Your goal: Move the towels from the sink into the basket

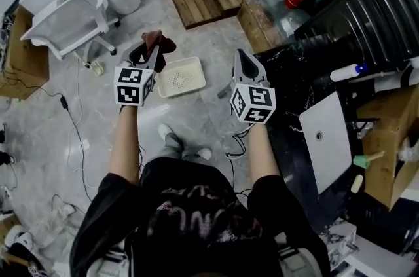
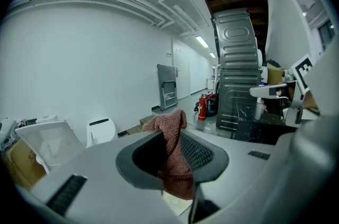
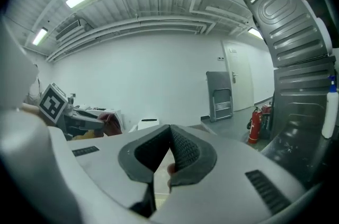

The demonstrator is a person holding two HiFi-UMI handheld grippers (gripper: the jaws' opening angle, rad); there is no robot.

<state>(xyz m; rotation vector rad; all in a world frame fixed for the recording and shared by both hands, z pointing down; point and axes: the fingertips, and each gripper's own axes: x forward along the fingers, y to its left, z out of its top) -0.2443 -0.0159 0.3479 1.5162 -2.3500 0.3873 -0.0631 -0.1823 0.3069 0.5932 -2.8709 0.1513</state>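
towel (image 1: 156,44), reddish-brown and bunched, pinched between the two fingers of the left gripper (image 2: 172,151); its upper fold stands above the jaws and the rest hangs below them. in the head view it sits just above centre, with the white perforated basket (image 1: 182,79) on the floor to its lower right. the left gripper view shows a corner of that basket beneath the hanging cloth. right gripper (image 3: 170,135), centre right of the head view, has its fingers pressed together at the tips with nothing clearly held. dark counter (image 1: 294,92) at the right edge.

likely hazards: the towel appears offset toward the basket's upper-left edge, so a release from this height could leave it draped over the rim or on the floor. the grip takes only a fold, so a quick swing might pull the cloth free early.
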